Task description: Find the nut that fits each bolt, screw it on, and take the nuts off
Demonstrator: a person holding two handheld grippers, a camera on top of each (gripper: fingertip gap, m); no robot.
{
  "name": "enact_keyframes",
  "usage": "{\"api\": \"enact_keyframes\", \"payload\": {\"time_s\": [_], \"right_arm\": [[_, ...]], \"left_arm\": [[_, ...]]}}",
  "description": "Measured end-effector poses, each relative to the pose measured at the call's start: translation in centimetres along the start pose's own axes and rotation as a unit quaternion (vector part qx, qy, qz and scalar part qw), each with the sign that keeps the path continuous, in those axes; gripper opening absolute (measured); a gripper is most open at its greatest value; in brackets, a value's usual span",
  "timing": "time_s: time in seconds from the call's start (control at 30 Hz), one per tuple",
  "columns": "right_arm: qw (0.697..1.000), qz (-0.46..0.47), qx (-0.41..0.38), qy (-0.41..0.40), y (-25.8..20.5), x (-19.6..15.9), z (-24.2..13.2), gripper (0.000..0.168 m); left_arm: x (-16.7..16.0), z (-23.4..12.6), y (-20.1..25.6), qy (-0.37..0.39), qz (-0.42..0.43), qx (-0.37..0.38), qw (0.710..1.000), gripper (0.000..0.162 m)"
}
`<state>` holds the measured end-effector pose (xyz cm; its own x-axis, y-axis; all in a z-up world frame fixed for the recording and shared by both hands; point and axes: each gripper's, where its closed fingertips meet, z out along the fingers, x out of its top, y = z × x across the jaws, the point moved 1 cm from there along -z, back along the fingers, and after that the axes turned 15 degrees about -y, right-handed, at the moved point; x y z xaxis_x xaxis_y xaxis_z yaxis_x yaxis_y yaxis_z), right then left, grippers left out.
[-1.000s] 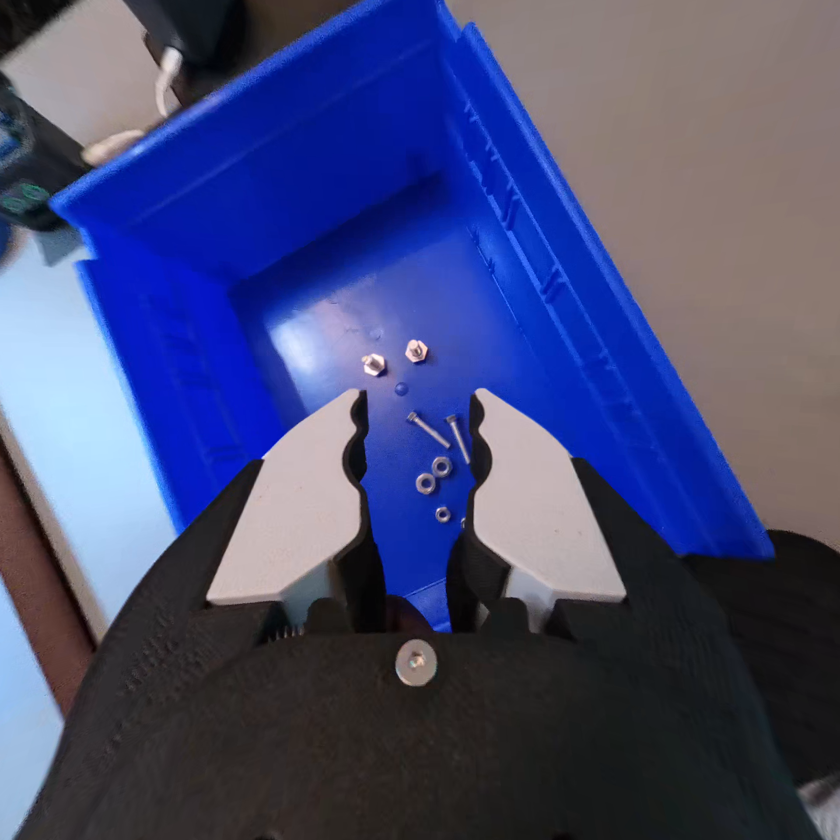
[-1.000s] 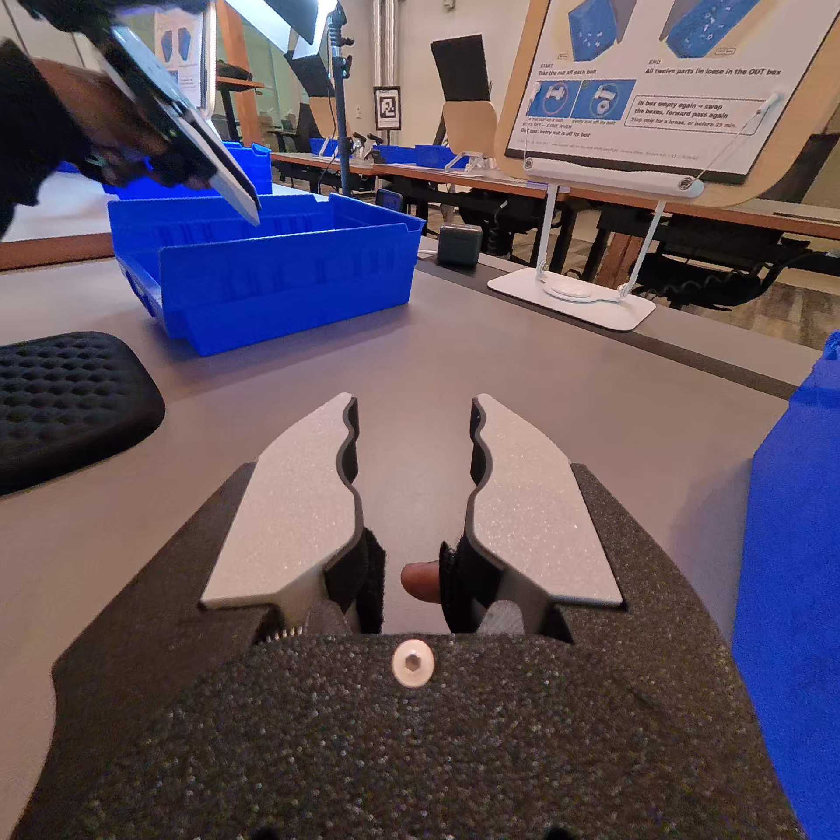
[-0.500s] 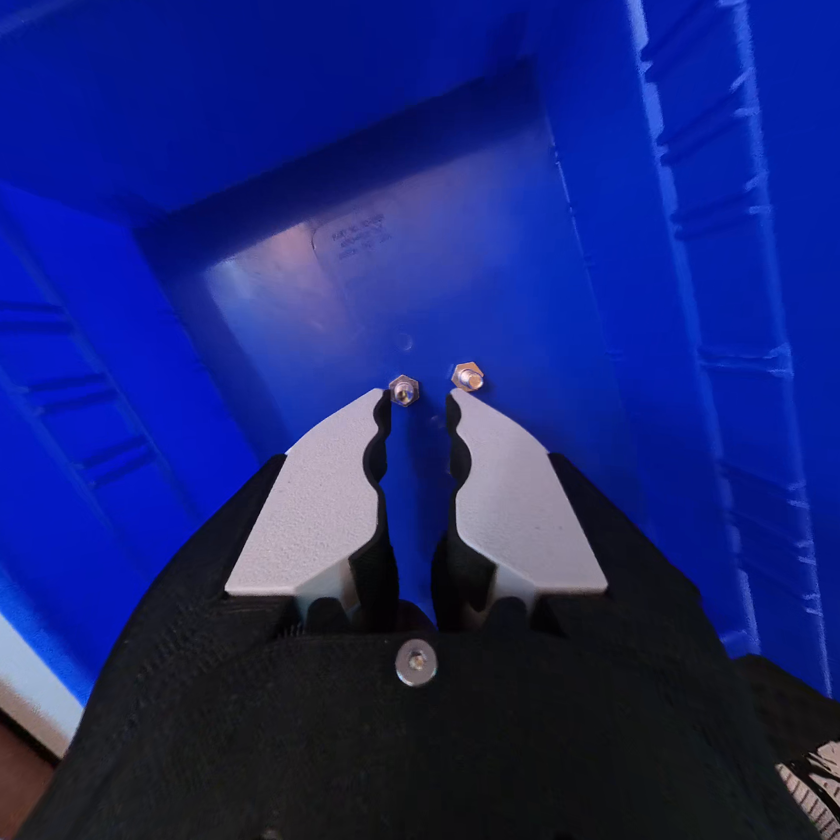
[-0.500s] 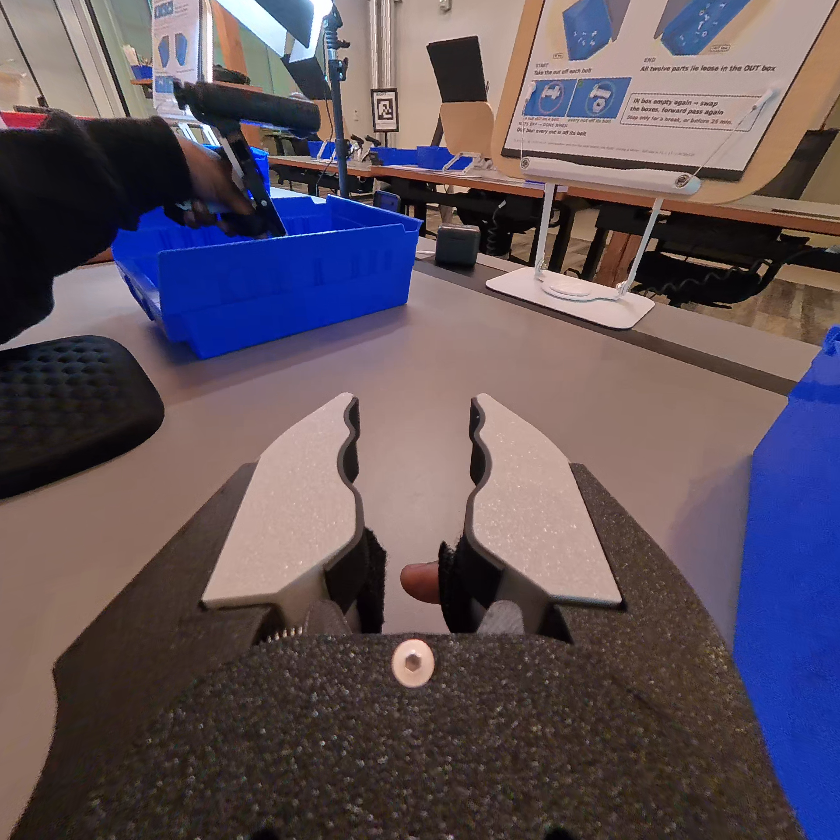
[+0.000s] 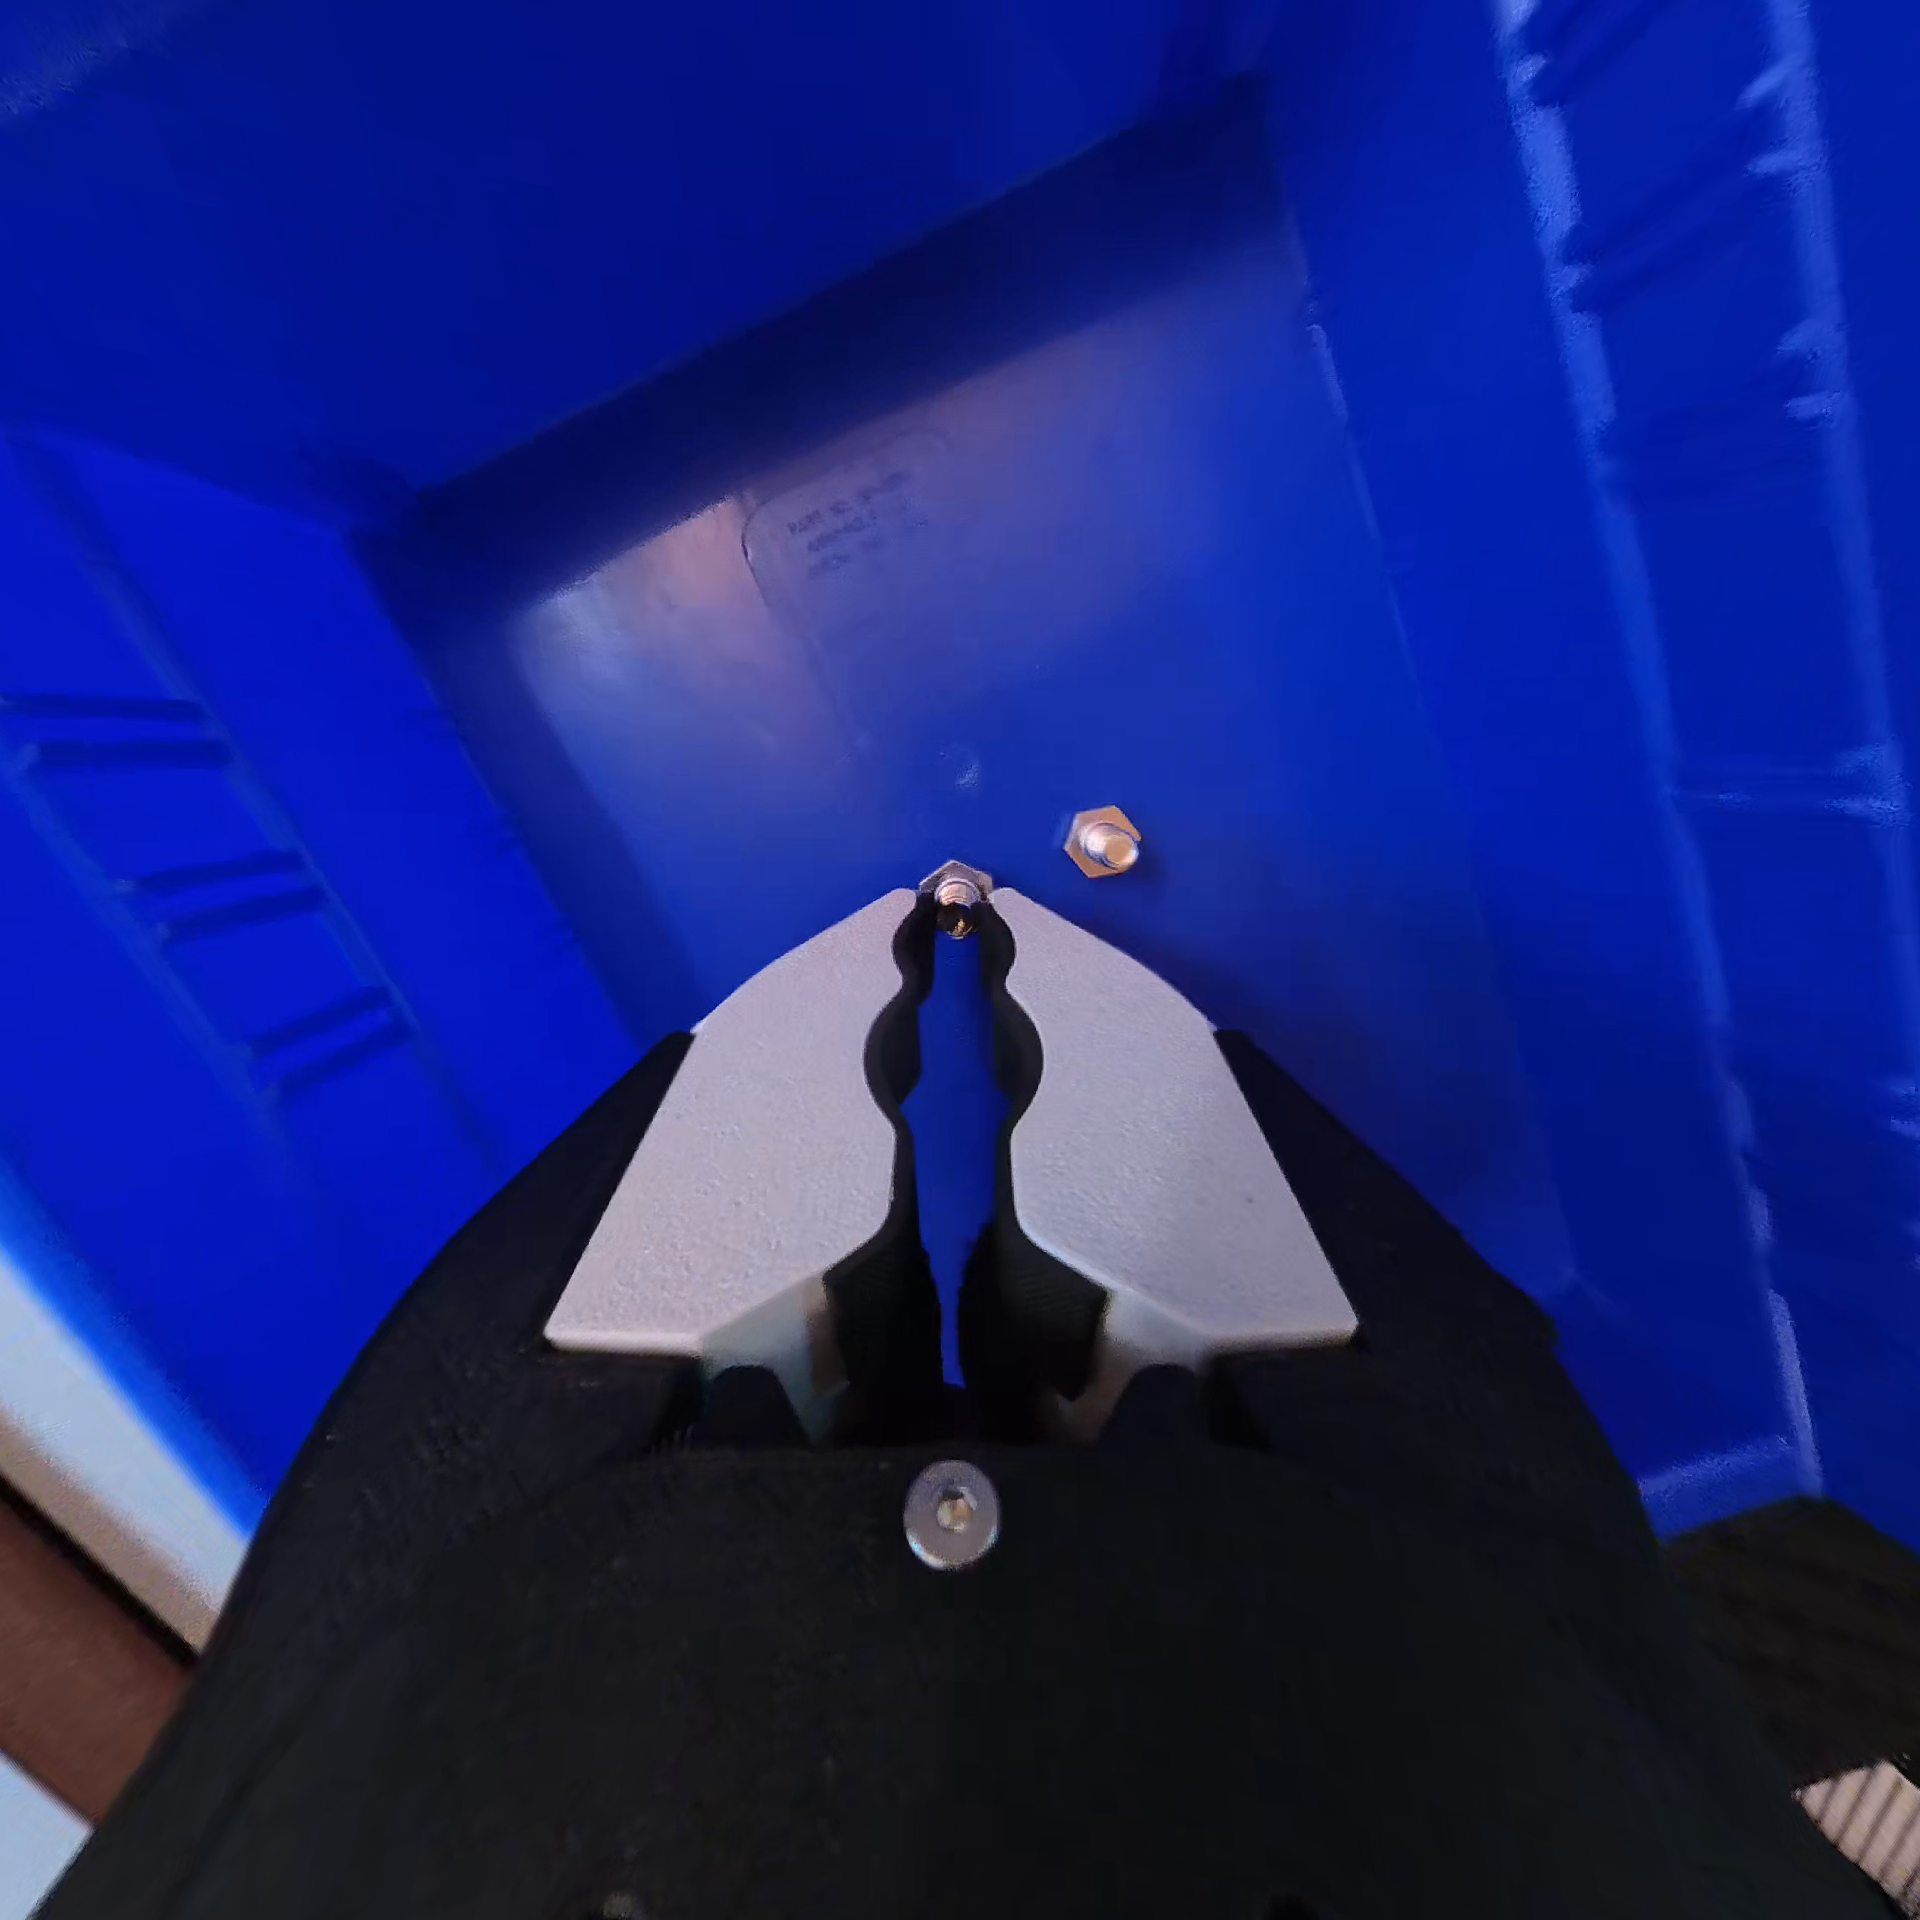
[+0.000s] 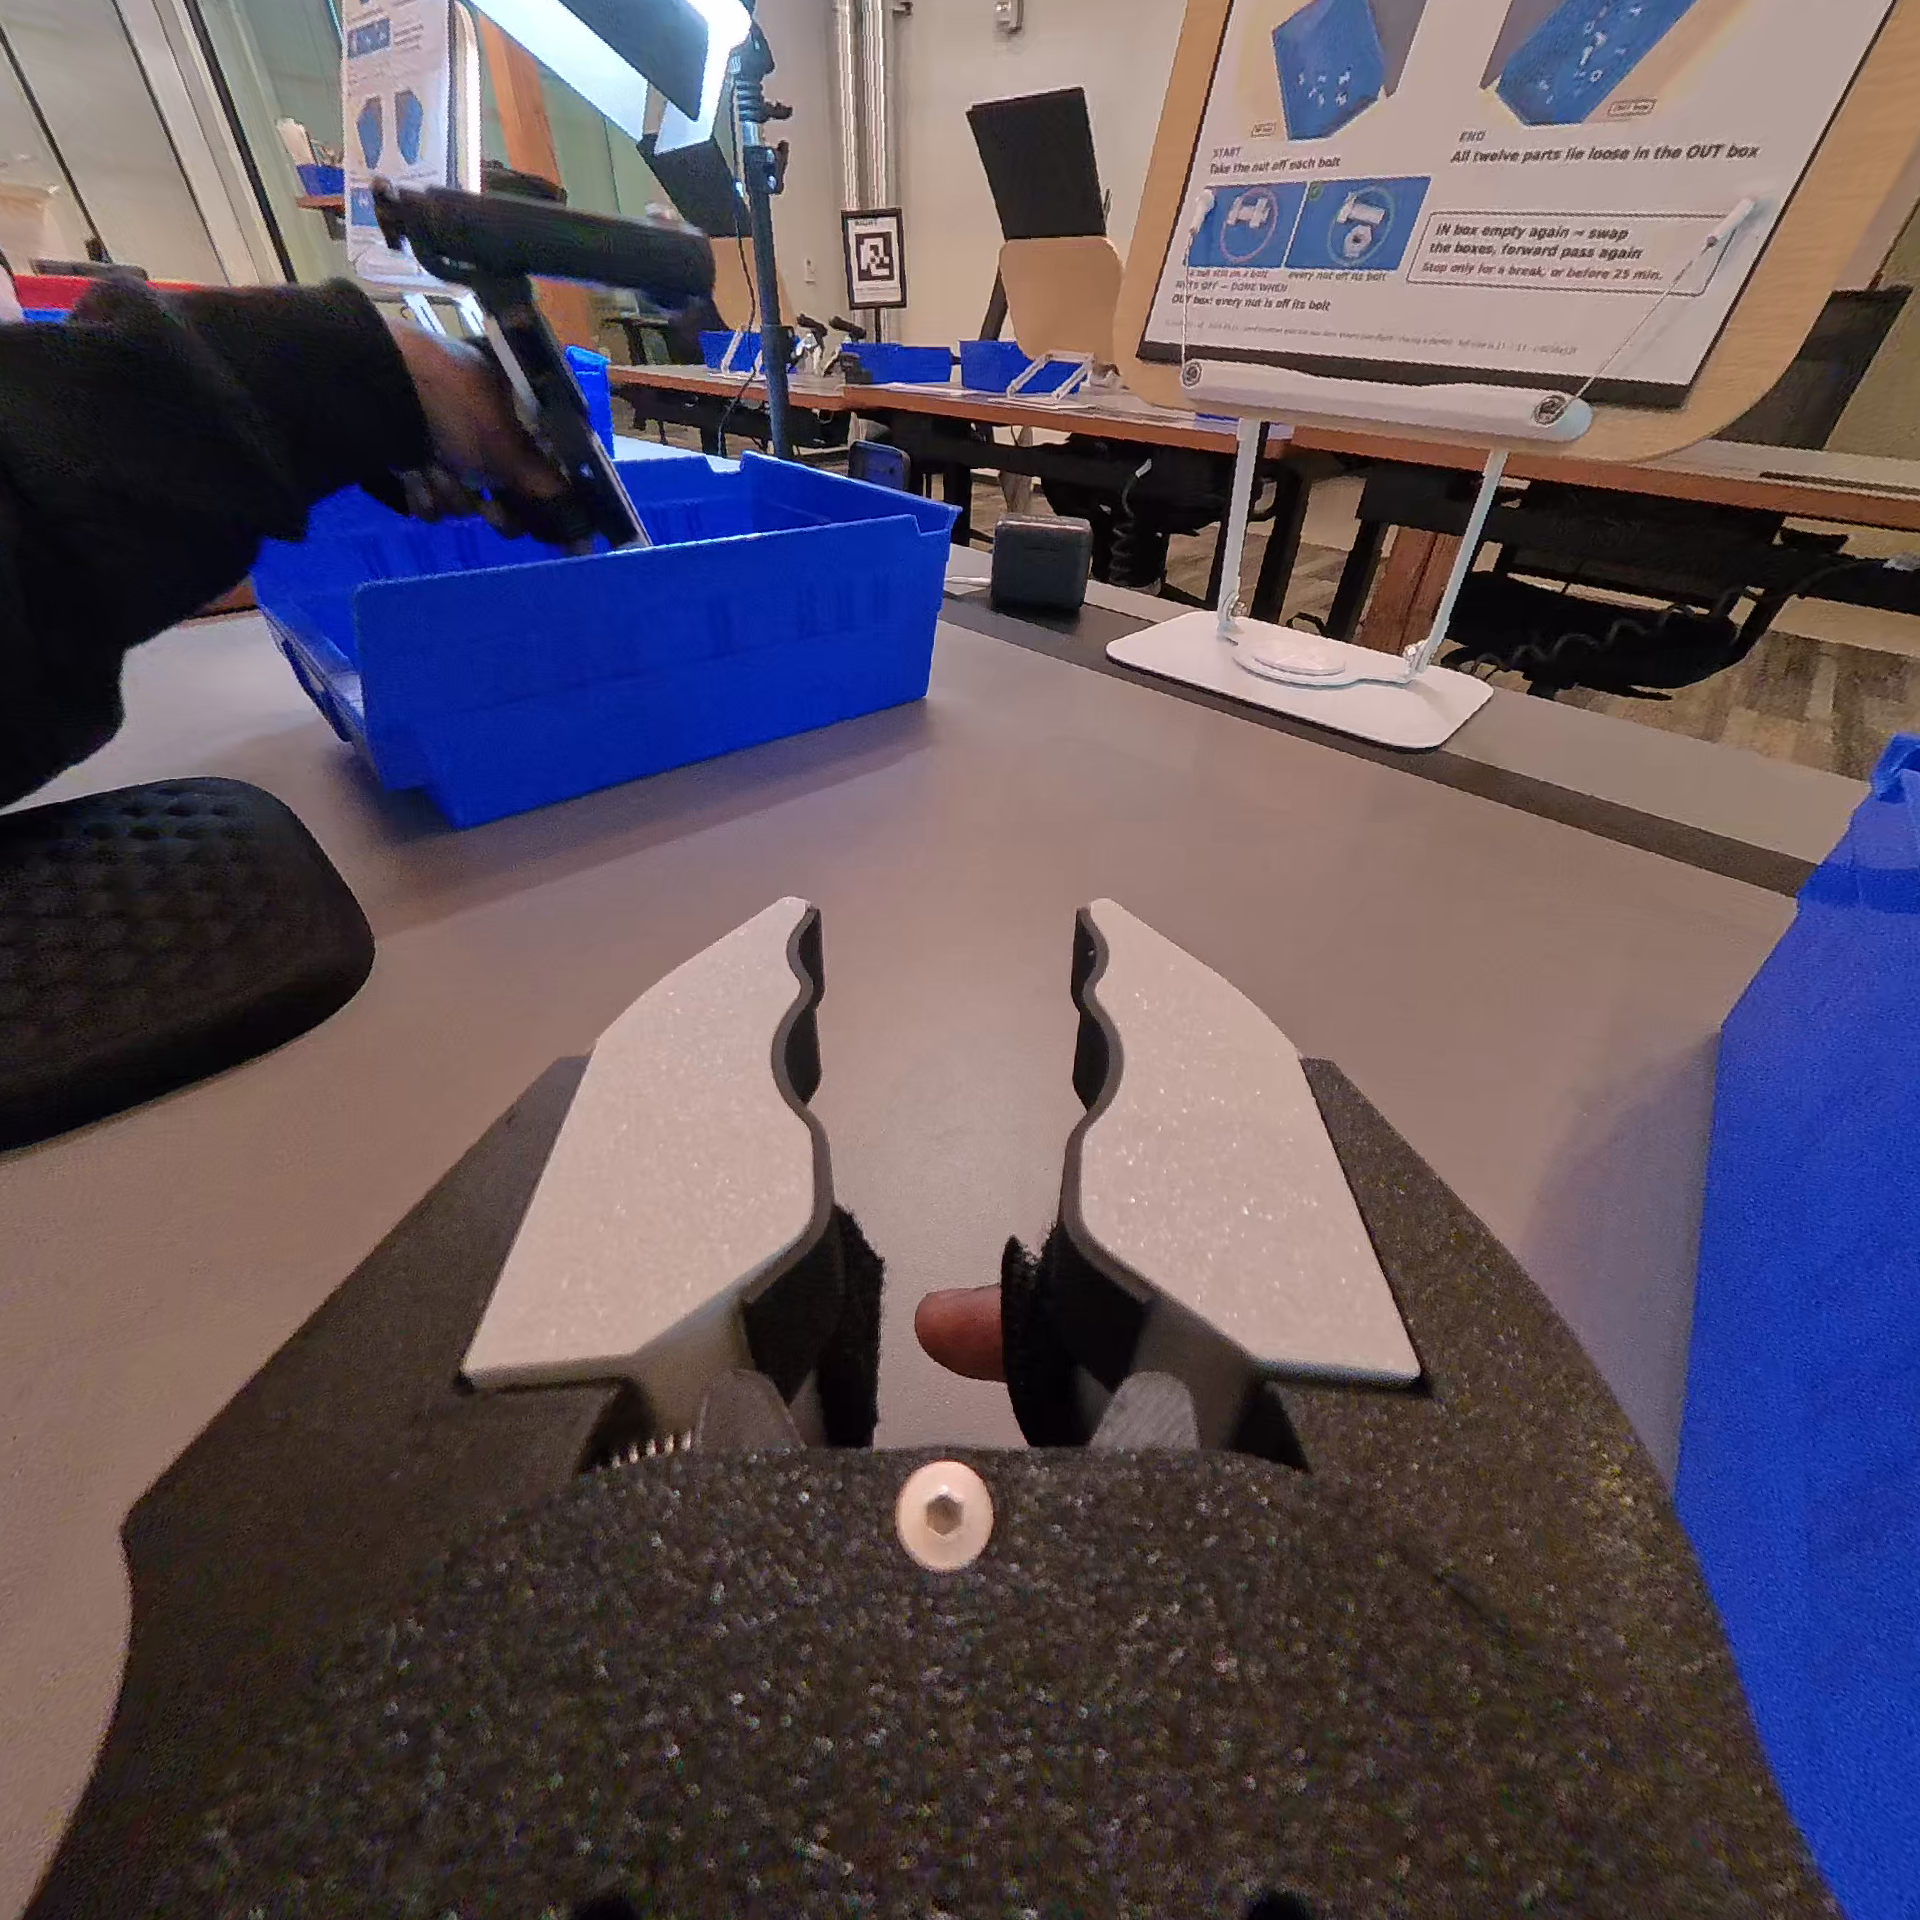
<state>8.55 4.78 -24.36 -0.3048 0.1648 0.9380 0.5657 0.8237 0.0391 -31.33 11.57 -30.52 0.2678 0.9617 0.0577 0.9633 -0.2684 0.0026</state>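
Left wrist view: left gripper (image 5: 956, 914) deep in blue plastic bin (image 5: 312, 831), fingertips nipped onto small silver bolt with nut on (image 5: 954, 896). Second nutted bolt (image 5: 1103, 842) just beside it on the bin floor, untouched. Moulded lettering on floor, blurred.

Right wrist view: right gripper (image 6: 943, 935) gaping, empty, idle over grey table (image 6: 1143, 831). Printed instruction board (image 6: 1455, 208) behind. Judging by this, unscrewing hasn't started.

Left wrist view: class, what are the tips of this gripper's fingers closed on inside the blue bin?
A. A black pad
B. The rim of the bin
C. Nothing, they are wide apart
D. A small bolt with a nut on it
D: the left gripper has its tips pinched on a small bolt with a nut on the floor of the blue bin, beside a second nutted bolt.
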Motion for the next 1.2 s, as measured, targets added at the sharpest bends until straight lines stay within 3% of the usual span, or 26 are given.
{"api": "enact_keyframes", "payload": {"time_s": [0.17, 0.37, 0.53, 0.67, 0.9, 1.2], "right_arm": [[1.0, -0.004, -0.001, 0.001, -0.1, 0.0, 0.0, 0.046], [1.0, -0.005, 0.003, -0.001, -0.2, 0.0, 0.0, 0.046], [1.0, -0.003, 0.02, 0.003, -0.4, 0.0, 0.0, 0.046], [0.999, 0.003, 0.042, 0.011, -0.6, 0.1, -0.2, 0.047], [0.998, -0.003, 0.064, 0.014, -1.1, 0.2, -0.3, 0.048], [0.998, -0.007, 0.065, 0.011, -1.2, 0.1, -0.3, 0.048]], "left_arm": [[0.0, -5.2, 3.3, 0.061, 0.058, 0.007, 0.996, 0.008], [-1.2, -9.9, 14.4, 0.124, 0.233, -0.015, 0.964, 0.008], [-3.9, -6.7, 23.8, 0.089, 0.368, -0.03, 0.925, 0.008], [-4.9, -3.6, 27.7, 0.066, 0.412, -0.049, 0.908, 0.008], [-5.6, -0.2, 28.9, 0.019, 0.423, -0.038, 0.905, 0.008], [-6.1, 1.6, 29.9, -0.006, 0.429, -0.038, 0.902, 0.008]]}}
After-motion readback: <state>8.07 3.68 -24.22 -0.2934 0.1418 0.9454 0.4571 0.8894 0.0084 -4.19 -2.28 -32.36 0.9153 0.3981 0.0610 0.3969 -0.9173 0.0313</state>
